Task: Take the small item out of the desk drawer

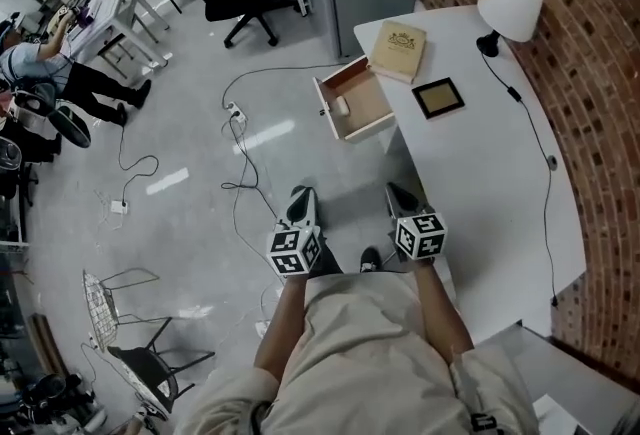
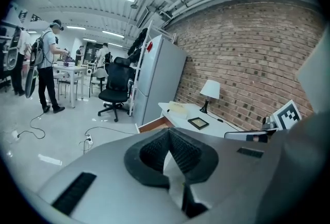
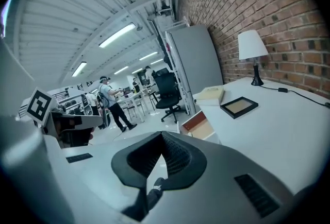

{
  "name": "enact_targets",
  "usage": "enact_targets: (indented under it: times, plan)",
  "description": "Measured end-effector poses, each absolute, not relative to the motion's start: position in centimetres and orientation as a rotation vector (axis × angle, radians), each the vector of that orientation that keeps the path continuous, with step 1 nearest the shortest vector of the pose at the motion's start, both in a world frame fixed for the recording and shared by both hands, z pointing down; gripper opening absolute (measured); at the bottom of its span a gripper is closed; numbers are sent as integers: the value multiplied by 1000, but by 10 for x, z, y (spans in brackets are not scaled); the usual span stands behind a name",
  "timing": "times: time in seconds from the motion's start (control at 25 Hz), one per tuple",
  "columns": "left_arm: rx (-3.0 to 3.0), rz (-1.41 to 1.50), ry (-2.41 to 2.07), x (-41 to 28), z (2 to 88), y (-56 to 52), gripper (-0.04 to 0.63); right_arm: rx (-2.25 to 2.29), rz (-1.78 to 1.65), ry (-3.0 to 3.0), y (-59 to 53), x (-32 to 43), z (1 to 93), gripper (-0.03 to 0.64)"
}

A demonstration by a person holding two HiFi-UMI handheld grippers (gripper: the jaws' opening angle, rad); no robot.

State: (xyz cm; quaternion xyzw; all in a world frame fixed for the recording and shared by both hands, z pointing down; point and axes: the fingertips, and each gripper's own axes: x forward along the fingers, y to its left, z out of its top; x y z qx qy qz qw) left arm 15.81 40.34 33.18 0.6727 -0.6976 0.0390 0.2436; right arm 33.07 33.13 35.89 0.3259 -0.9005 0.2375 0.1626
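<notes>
My left tongs (image 1: 303, 198) and right tongs (image 1: 401, 195) are pressed together, empty, well short of the drawer (image 1: 370, 103), which stands pulled open so the small item (image 1: 341, 106) inside can be reached.

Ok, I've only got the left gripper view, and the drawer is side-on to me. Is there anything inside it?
Observer: Yes. The head view shows one small pale item lying in the open drawer, toward its front panel.
Operator: Is the right gripper open or shut?
Observer: Its own view shows the right gripper shut, with nothing between the jaws.
Operator: How close are the two to the drawer?
Observer: In the head view, the left gripper and the right gripper both sit short of the drawer, apart from it.
</notes>
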Motion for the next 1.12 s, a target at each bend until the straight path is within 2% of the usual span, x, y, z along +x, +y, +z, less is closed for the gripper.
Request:
enact_targets:
  times: [0.72,1.12]
  plan:
    - [1965,243,-1661,-35,351,219,15,1323,777,-2307,192,178,382,25]
    - [2012,272,-1533,-99,370,175,15,1417,812,-2172,169,120,398,25]
